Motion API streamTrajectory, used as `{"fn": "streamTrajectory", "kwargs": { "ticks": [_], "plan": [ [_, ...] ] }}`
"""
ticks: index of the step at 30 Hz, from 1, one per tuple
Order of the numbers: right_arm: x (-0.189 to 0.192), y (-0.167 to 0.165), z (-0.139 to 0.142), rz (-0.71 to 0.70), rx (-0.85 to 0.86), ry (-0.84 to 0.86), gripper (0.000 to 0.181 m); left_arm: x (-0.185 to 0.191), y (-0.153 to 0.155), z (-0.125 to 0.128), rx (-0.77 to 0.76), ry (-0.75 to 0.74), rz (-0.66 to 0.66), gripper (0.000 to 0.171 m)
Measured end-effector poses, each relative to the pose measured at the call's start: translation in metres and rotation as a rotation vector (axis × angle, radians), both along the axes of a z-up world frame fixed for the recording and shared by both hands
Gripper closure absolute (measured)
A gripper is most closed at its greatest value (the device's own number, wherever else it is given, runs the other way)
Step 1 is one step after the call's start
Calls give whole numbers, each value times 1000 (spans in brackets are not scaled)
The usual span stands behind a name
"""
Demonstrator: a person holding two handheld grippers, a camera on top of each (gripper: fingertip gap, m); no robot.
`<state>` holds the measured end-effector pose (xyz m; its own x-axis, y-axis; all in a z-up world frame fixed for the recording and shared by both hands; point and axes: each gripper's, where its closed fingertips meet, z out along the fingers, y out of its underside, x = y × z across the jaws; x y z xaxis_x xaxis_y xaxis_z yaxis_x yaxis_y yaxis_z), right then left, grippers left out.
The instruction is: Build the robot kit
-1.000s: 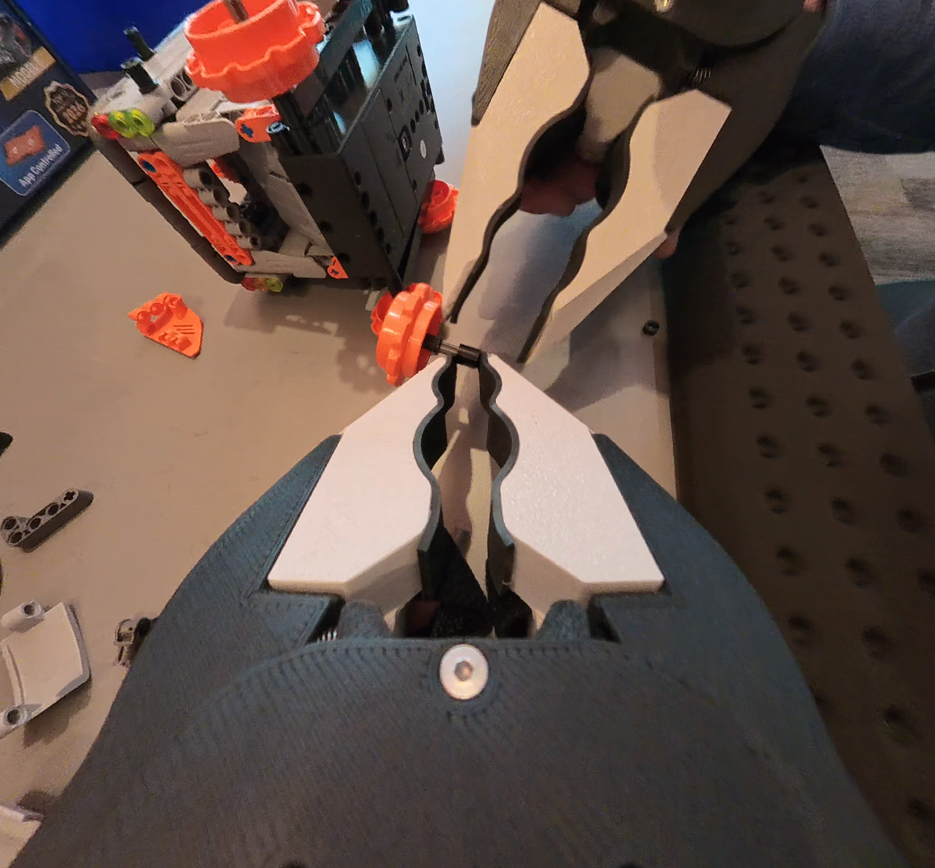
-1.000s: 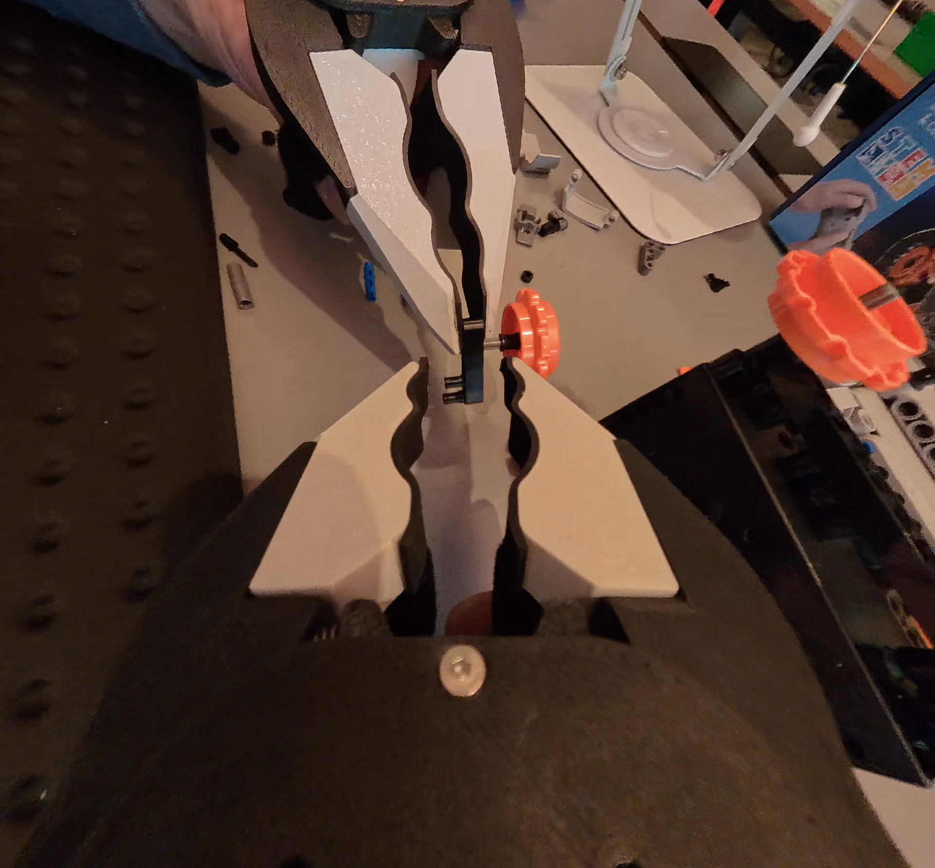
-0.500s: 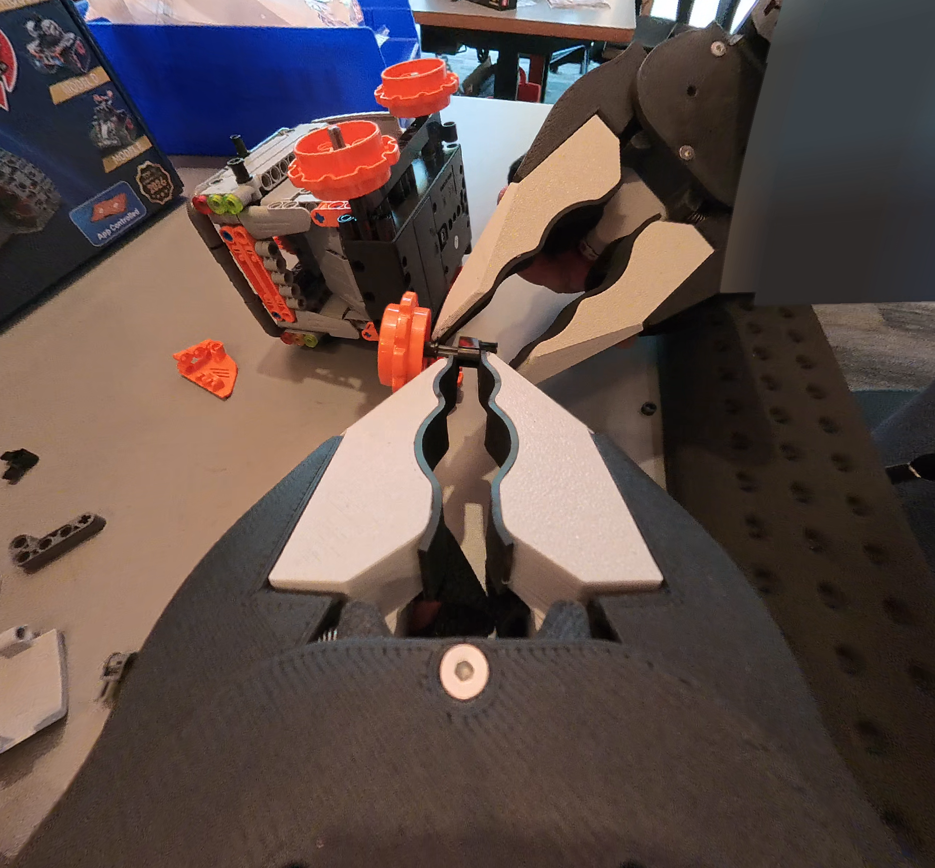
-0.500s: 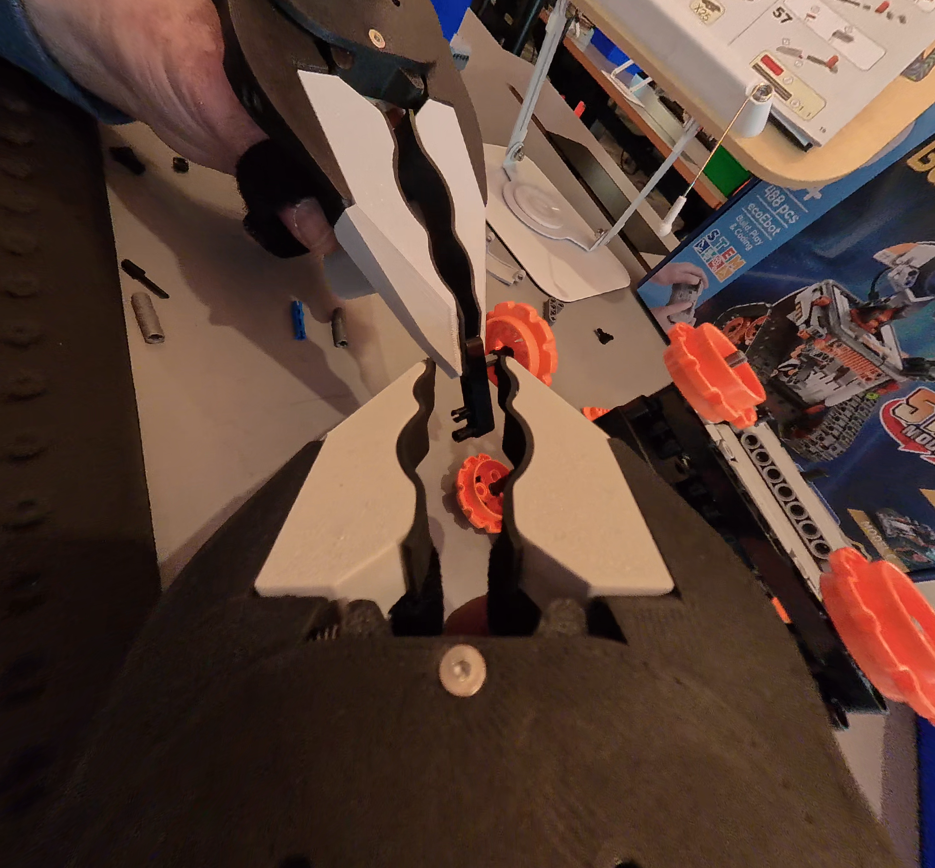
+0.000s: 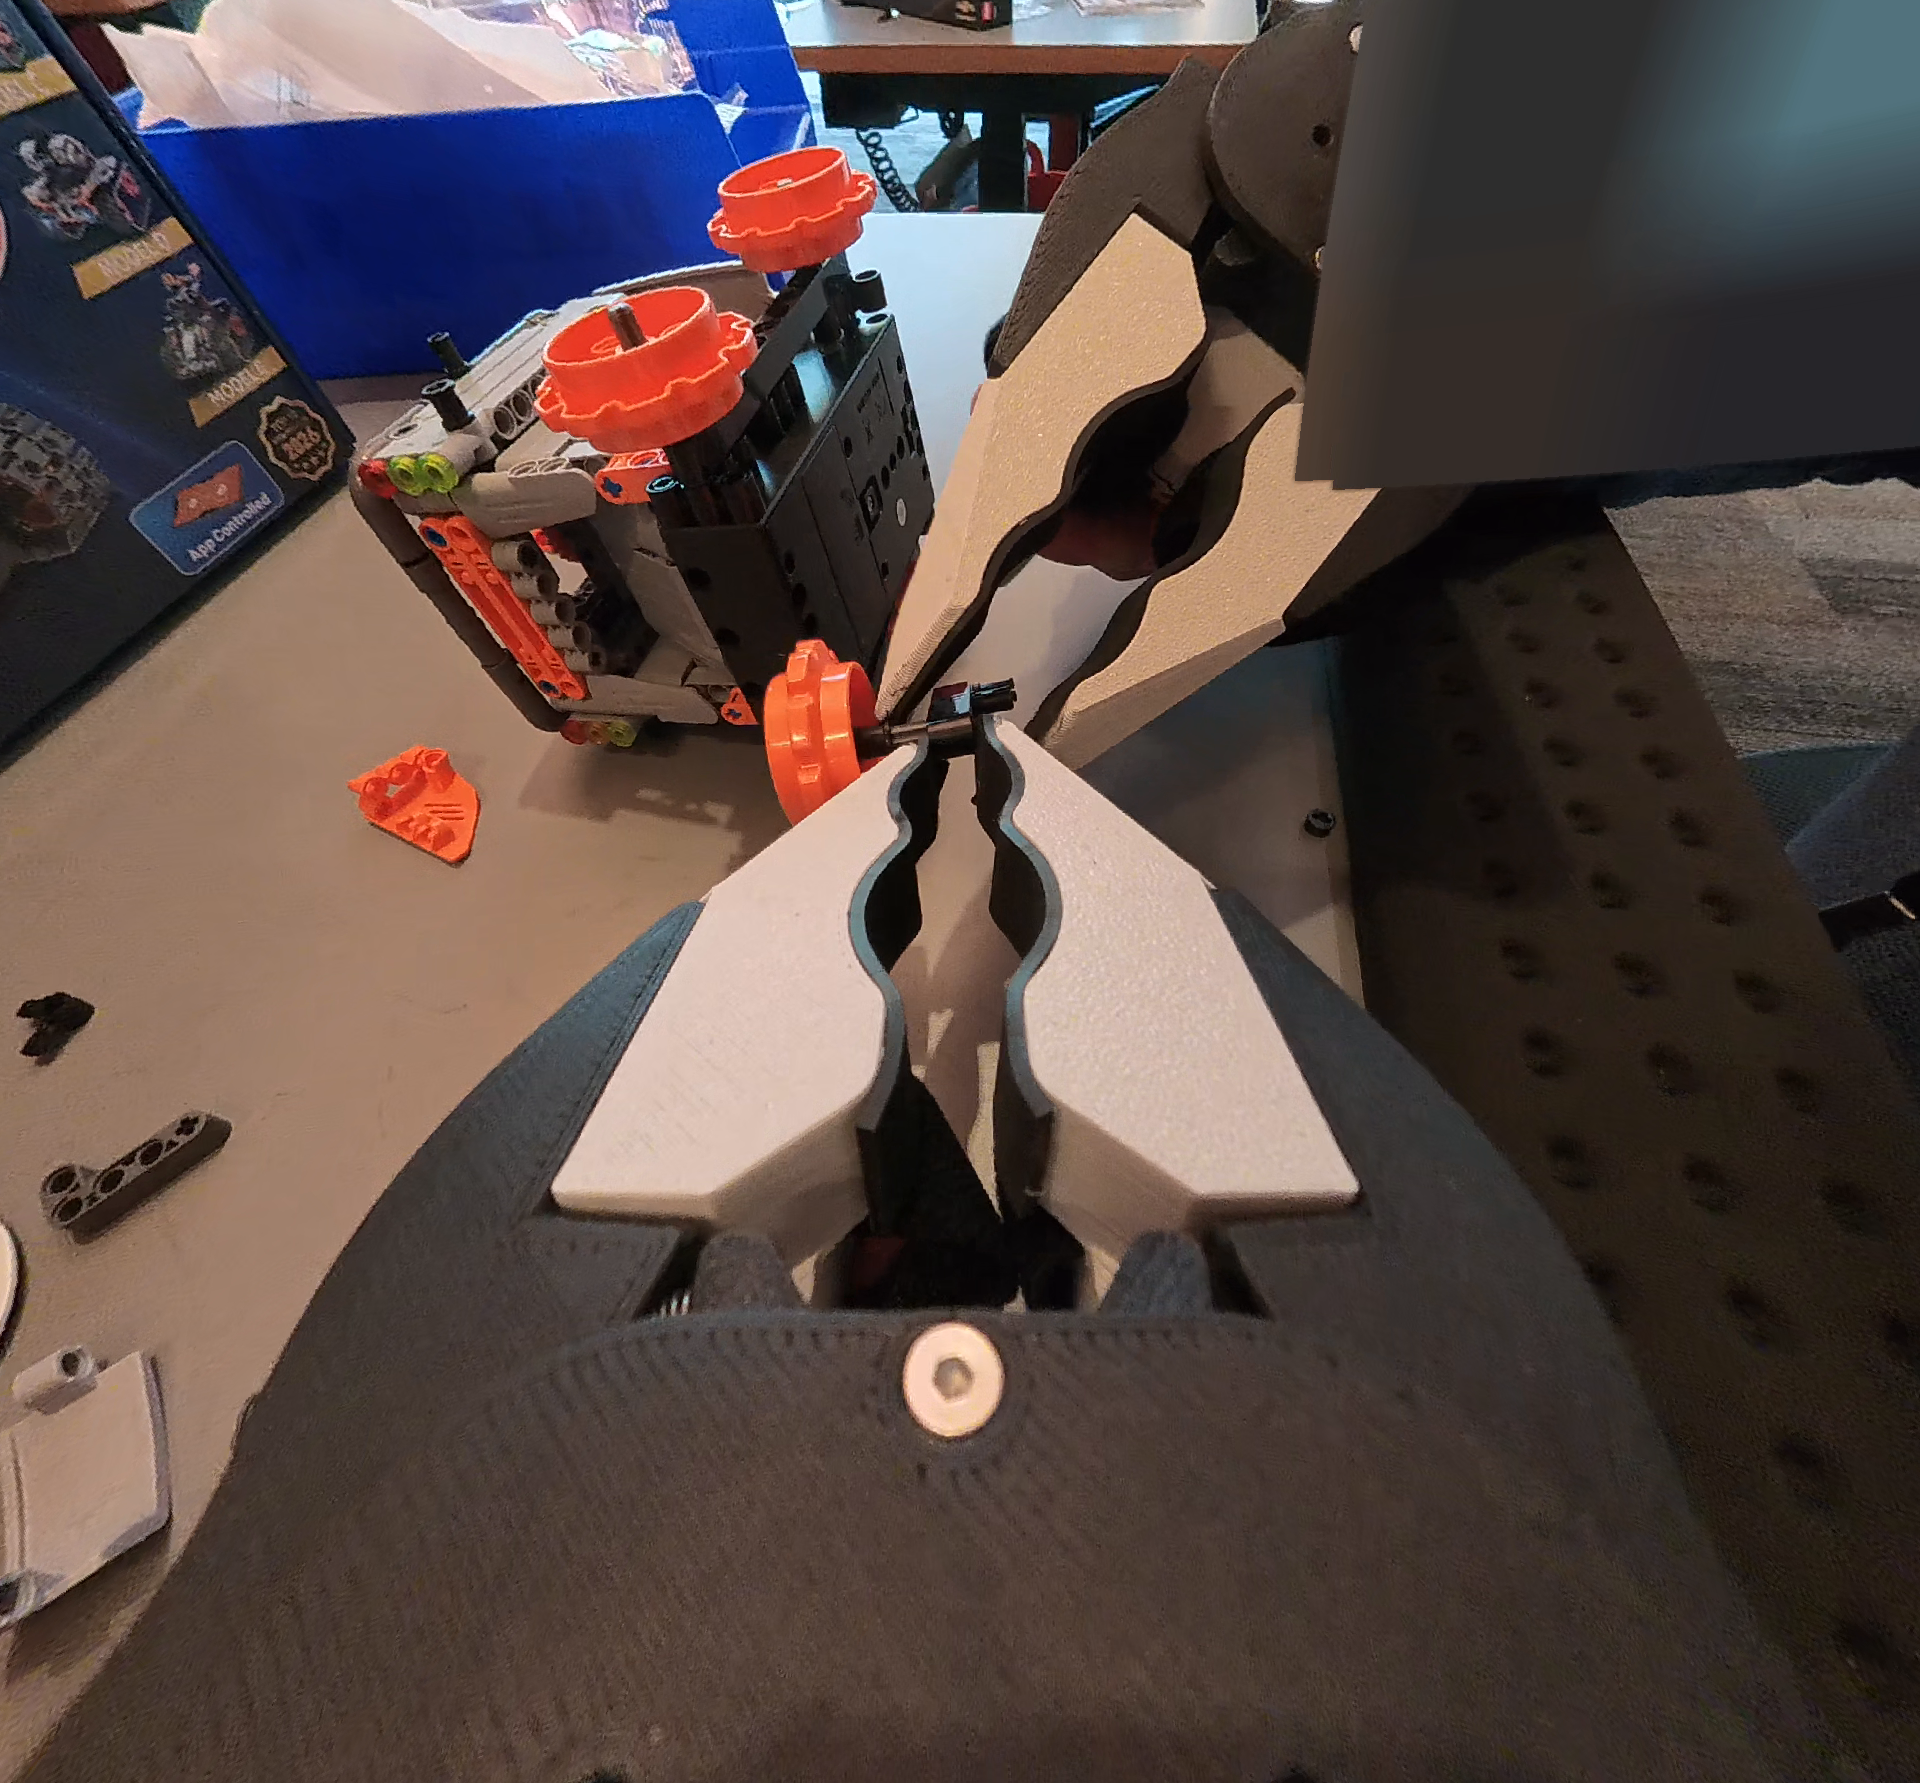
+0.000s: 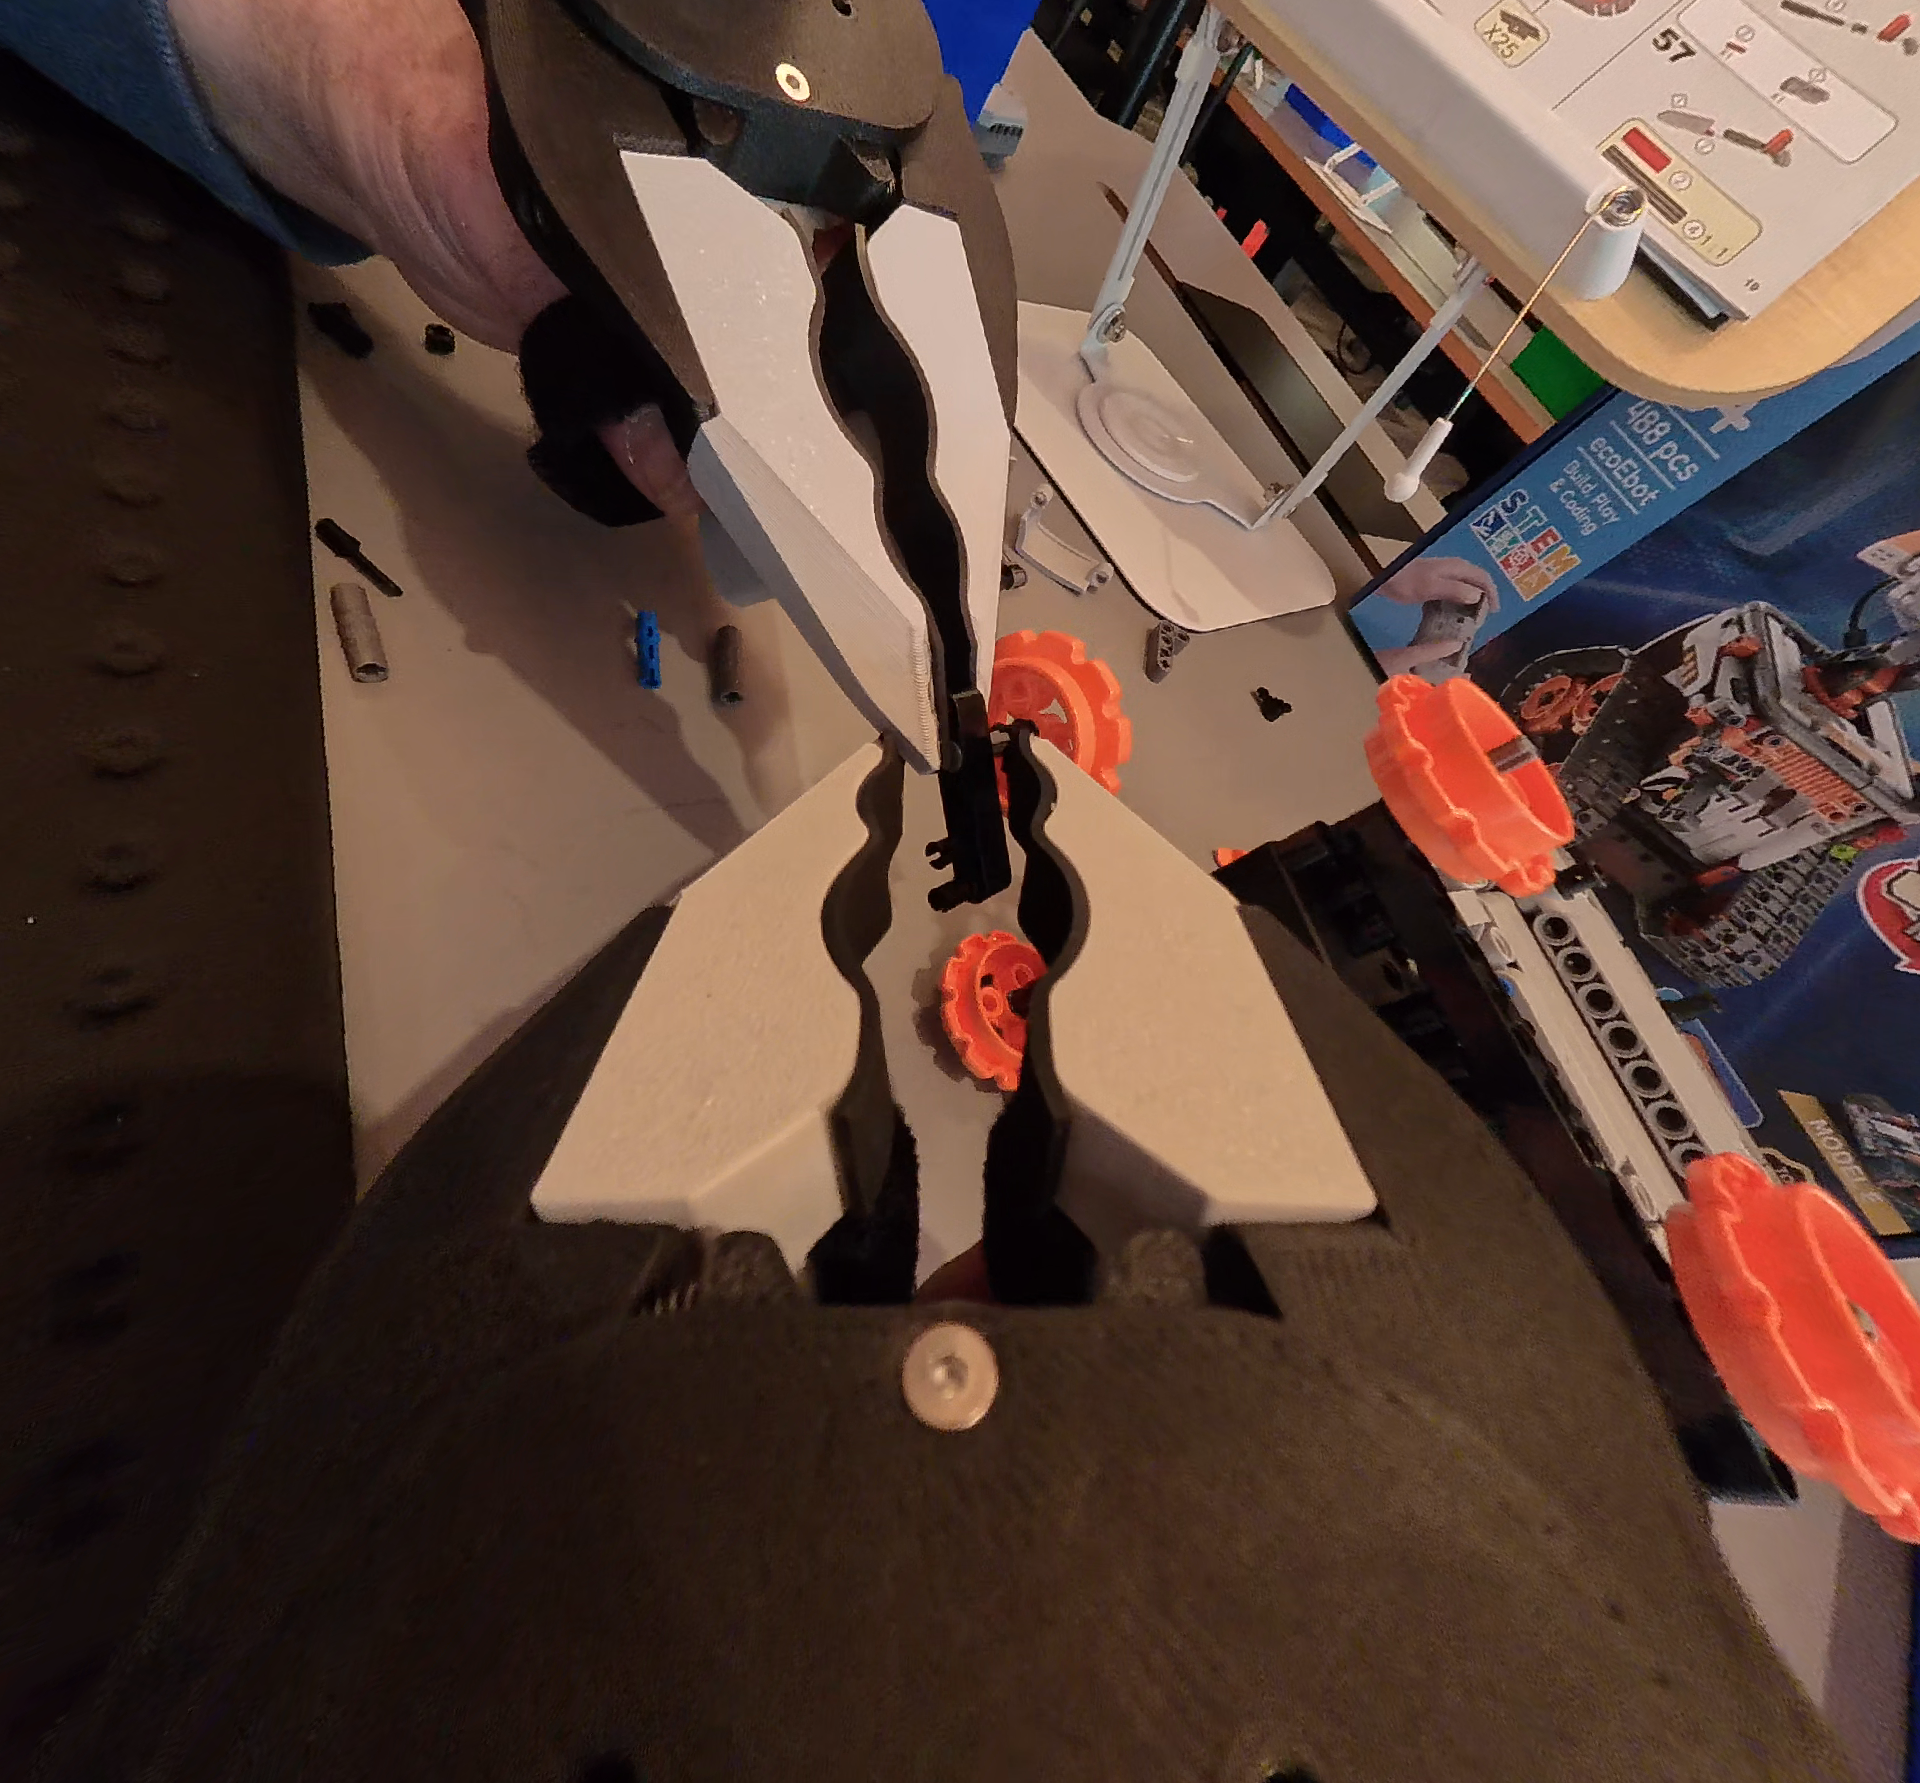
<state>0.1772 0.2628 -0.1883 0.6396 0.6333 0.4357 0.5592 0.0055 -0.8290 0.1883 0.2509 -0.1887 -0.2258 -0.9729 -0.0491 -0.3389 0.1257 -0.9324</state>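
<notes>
My left gripper (image 5: 951,741) is shut on a small black connector piece (image 5: 971,699). A short axle on that piece carries an orange toothed wheel (image 5: 816,731). The right wrist view shows the piece (image 6: 971,803) hanging from the left gripper's fingertips (image 6: 914,694), with the wheel (image 6: 1060,705) behind it. My right gripper (image 6: 956,757) is open, its jaws on either side of the piece. One of its fingertips (image 5: 899,689) is at the axle beside the wheel. A second small orange wheel (image 6: 987,1006) lies on the table below.
A brick-built vehicle (image 5: 665,507) with large orange wheels (image 6: 1465,798) stands close behind. Loose parts lie around: an orange piece (image 5: 416,803), a dark beam (image 5: 130,1172), a blue pin (image 6: 647,647). A black studded mat (image 5: 1610,1006), a blue bin (image 5: 447,206), printed boxes (image 6: 1714,694) and a booklet stand (image 6: 1174,486) border the table. My two grippers' fingertips are within a few centimetres of each other. The dark beam (image 5: 130,1172) is about equally far from each gripper, around 20 centimetres. It is also in sight in the right wrist view (image 6: 1161,644).
Both grippers have lifted and tilted up together, so more of the room shows. The left gripper still holds the piece with the wheel. The second orange wheel has come into view below.
</notes>
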Motion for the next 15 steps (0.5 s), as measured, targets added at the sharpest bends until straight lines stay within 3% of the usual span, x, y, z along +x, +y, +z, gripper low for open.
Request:
{"fn": "streamTrajectory", "kwargs": {
  "ticks": [7, 15],
  "plan": [
    [1, 0, 3, -4, 25, -21, 169, 1, 1, 3, -30, -18, -6, 166],
    [3, 1, 8, -11, 31, 26, 164, 2, 6, 9, 53, -52, 10, 164]
  ]
}}
